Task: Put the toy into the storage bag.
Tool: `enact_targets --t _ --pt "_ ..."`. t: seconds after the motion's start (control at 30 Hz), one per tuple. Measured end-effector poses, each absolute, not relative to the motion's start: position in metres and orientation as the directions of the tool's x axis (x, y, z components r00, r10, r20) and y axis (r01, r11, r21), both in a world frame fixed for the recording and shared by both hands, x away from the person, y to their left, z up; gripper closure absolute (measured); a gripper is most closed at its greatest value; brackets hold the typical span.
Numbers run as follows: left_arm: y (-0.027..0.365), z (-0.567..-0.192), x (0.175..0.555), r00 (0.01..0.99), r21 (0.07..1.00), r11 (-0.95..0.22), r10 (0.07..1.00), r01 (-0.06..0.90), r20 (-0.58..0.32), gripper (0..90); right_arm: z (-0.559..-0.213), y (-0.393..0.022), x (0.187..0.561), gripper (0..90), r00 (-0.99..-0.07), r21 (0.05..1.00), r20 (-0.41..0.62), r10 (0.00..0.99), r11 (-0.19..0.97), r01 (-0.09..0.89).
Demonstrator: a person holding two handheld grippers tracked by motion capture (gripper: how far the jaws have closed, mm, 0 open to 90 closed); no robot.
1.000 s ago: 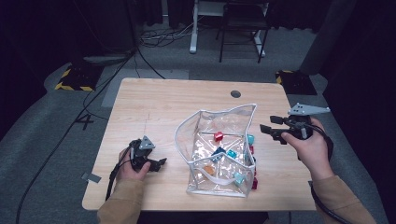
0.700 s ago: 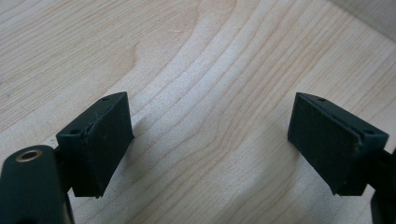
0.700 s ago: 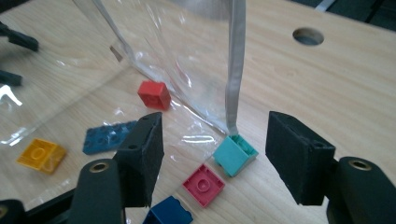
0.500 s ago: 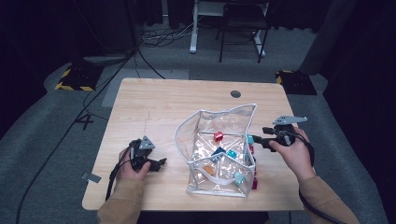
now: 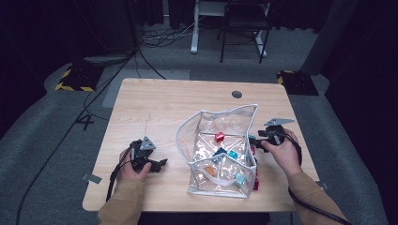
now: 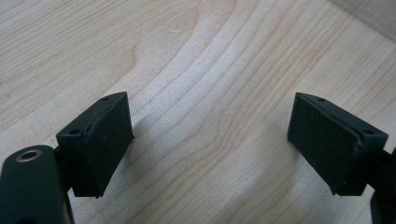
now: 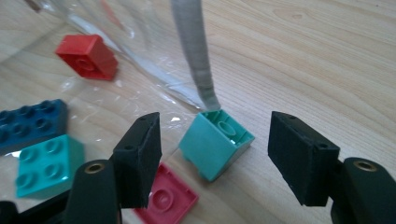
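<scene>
A clear plastic pouch with a grey trim lies open on the wooden table. Inside it are a red brick, a dark blue brick, a teal flat-lying brick and others. My right gripper is low at the pouch's right edge, open. A teal brick lies tipped on its side between its jaws, with gaps on both sides. A pink-red brick lies beside the left jaw. My left gripper rests open on bare wood, left of the pouch.
A round grommet hole sits near the table's far edge. Cables trail from both grippers off the near edge. More bricks lie along the pouch's right side near the front. A chair and desk legs stand on the floor beyond.
My right hand has come down and moved left, from above the table's right side to the pouch's right edge. The left hand has stayed put.
</scene>
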State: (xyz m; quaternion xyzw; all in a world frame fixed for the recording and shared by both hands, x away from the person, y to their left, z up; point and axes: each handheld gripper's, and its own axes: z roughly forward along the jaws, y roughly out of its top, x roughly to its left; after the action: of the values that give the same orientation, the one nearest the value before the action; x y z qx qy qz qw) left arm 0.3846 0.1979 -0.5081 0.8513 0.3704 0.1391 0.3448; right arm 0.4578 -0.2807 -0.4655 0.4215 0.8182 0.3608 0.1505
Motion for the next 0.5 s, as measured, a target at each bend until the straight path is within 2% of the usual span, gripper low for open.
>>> enact_targets --t 0.23,0.5 --pt "0.198 -0.508 0.385 0.687 0.690 -0.488 0.726 0.535 -0.019 14.2 -0.481 -0.278 0.471 35.9 -0.567 0.712 0.084 0.820 0.348 0.610" --pt "0.198 -0.508 0.385 0.687 0.690 -0.488 0.726 0.535 -0.019 14.2 -0.488 -0.281 0.476 36.5 -0.543 0.705 0.063 0.837 0.348 0.619"
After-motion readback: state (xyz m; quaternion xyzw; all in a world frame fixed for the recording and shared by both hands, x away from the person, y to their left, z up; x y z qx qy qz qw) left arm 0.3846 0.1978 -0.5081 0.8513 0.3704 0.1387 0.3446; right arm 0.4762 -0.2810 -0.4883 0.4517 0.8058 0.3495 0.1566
